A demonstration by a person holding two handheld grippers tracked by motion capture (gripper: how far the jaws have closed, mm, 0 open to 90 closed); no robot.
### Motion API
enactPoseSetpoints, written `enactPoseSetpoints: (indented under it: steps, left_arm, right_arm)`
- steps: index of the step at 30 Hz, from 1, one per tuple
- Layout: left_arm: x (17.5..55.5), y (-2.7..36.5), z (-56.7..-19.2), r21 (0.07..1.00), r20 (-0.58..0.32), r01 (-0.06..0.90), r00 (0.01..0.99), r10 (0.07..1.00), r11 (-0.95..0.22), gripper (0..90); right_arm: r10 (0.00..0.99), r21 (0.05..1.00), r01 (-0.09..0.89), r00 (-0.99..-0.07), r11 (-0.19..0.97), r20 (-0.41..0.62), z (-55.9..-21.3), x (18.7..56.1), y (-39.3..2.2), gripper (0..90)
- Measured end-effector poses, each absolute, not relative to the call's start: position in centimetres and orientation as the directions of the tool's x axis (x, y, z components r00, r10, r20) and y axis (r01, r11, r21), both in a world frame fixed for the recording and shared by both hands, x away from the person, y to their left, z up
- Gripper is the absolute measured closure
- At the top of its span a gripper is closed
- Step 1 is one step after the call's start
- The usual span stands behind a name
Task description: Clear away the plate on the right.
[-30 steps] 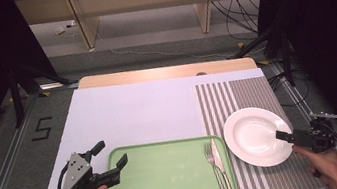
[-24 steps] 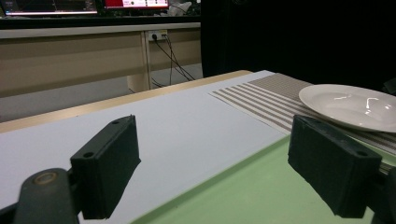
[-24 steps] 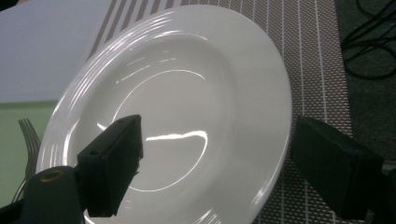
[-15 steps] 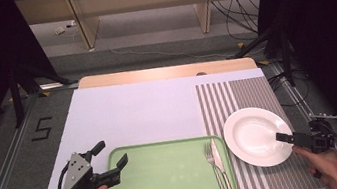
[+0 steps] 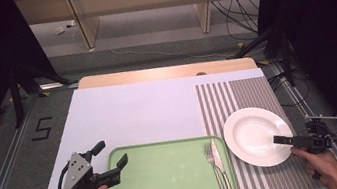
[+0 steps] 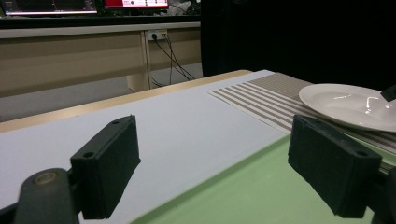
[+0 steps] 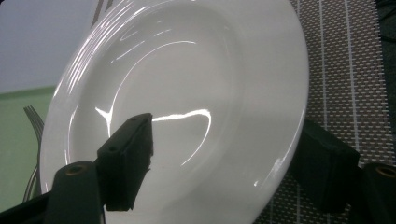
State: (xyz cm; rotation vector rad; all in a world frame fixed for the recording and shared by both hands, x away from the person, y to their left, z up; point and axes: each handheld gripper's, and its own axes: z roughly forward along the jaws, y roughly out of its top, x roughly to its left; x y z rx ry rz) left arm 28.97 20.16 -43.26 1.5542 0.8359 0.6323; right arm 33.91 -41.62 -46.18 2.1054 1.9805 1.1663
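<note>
A white plate (image 5: 256, 134) (image 7: 187, 70) (image 6: 350, 105) lies on the striped mat (image 5: 237, 94) at the right. My right gripper (image 5: 280, 139) (image 7: 224, 163) reaches in at the plate's near right rim. One of its jaws is over the plate's inside and the other is outside the rim. The jaws have just been closing with the rim between them, and I see no firm press. My left gripper (image 5: 111, 153) (image 6: 229, 172) stands open and empty over the near left corner of the green tray (image 5: 170, 185) (image 6: 243, 196).
A fork (image 5: 211, 156) (image 7: 32, 116) and a knife (image 5: 219, 160) lie side by side along the tray's right edge, close to the plate. A white sheet (image 5: 134, 115) covers the left and middle of the table. Shelving and cables stand beyond the far edge.
The right gripper has shifted slightly at the plate's rim. The left gripper, the plate and the tray stay where they were.
</note>
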Motion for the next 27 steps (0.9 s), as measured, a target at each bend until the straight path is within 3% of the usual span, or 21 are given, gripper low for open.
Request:
enactPoseSetpoints:
  steps: [4,6,7,12,18,27]
  left_arm:
    - [28.9,20.2,-43.2,0.985,-0.058,0.164,0.591,0.805,-0.049,16.1]
    - [28.9,20.2,-43.2,0.985,-0.059,0.165,0.590,0.805,-0.049,16.1]
    - [28.9,20.2,-43.2,0.985,-0.058,0.164,0.591,0.805,-0.049,16.1]
    - [28.9,20.2,-43.2,0.985,-0.058,0.164,0.591,0.805,-0.050,16.2]
    - [28.9,20.1,-43.2,0.985,-0.057,0.164,0.593,0.803,-0.051,16.1]
    - [28.9,20.1,-43.2,0.985,-0.057,0.164,0.594,0.803,-0.052,16.2]
  right_arm:
    - [0.850,0.440,0.868,-0.040,-0.231,0.525,-46.3,34.0,-41.8,34.9]
    - [0.846,0.474,0.845,-0.051,-0.247,0.531,-47.0,34.0,-41.8,38.5]
    - [0.853,0.419,0.879,-0.027,-0.228,0.522,-46.5,34.0,-41.9,40.6]
    - [0.845,0.390,0.888,-0.002,-0.245,0.535,-46.6,34.1,-41.8,46.5]
    - [0.812,0.395,0.880,-0.017,-0.265,0.583,-47.1,34.1,-42.4,51.2]
    - [0.787,0.350,0.875,0.054,-0.334,0.615,-47.4,34.0,-42.8,64.5]
